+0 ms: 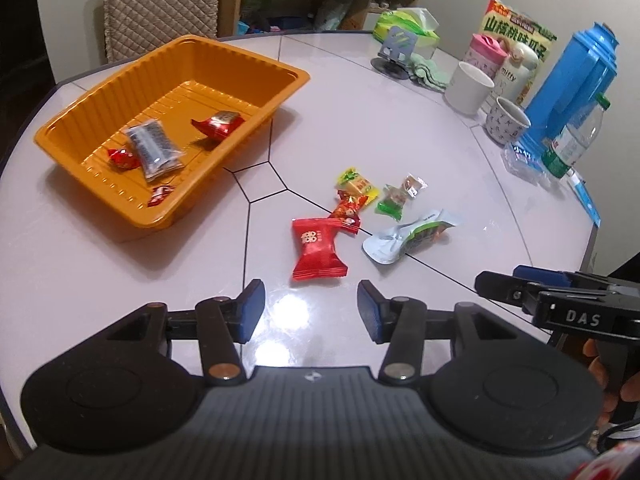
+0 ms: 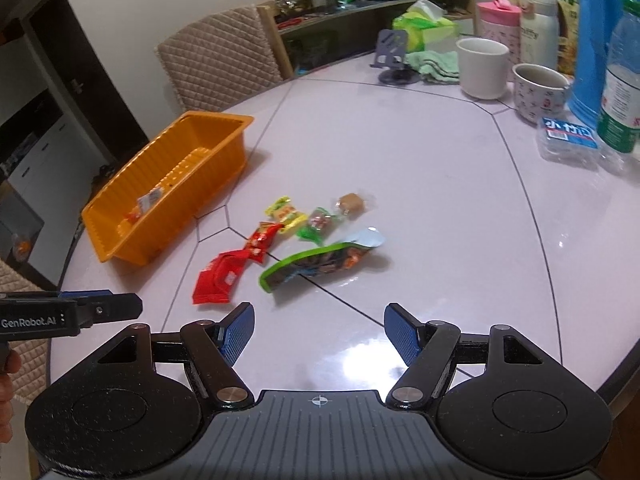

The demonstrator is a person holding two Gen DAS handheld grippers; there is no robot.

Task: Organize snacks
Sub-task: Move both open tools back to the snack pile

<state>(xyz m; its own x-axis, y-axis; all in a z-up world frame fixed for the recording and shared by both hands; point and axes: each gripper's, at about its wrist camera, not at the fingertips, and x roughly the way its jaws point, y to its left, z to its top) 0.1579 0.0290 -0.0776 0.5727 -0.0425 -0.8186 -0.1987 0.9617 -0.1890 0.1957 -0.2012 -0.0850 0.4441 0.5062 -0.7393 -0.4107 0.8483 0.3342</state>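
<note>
An orange tray (image 1: 280, 68) (image 2: 236, 148) stands on the left of the table and holds a silver-grey packet (image 1: 154, 148) and three small red snacks. Loose snacks lie on the table right of it: a large red packet (image 1: 318, 249) (image 2: 218, 276), a small red candy (image 1: 347, 210) (image 2: 262, 242), a yellow candy (image 1: 358, 184) (image 2: 286, 214), a green candy (image 1: 390, 202) (image 2: 318, 224), a clear-wrapped brown candy (image 1: 414, 184) (image 2: 352, 203) and a green-and-white pouch (image 1: 408, 236) (image 2: 320, 260). My left gripper (image 1: 311, 310) is open and empty just short of the large red packet. My right gripper (image 2: 319, 334) is open and empty short of the pouch.
The table's far right edge is crowded: two mugs (image 1: 468, 88) (image 1: 506, 120), a blue jug (image 1: 576, 84), a water bottle (image 1: 576, 140), a phone stand (image 1: 394, 54), a green cloth (image 2: 434, 65) and a tissue pack (image 2: 568, 140). A padded chair (image 2: 218, 66) stands behind the tray.
</note>
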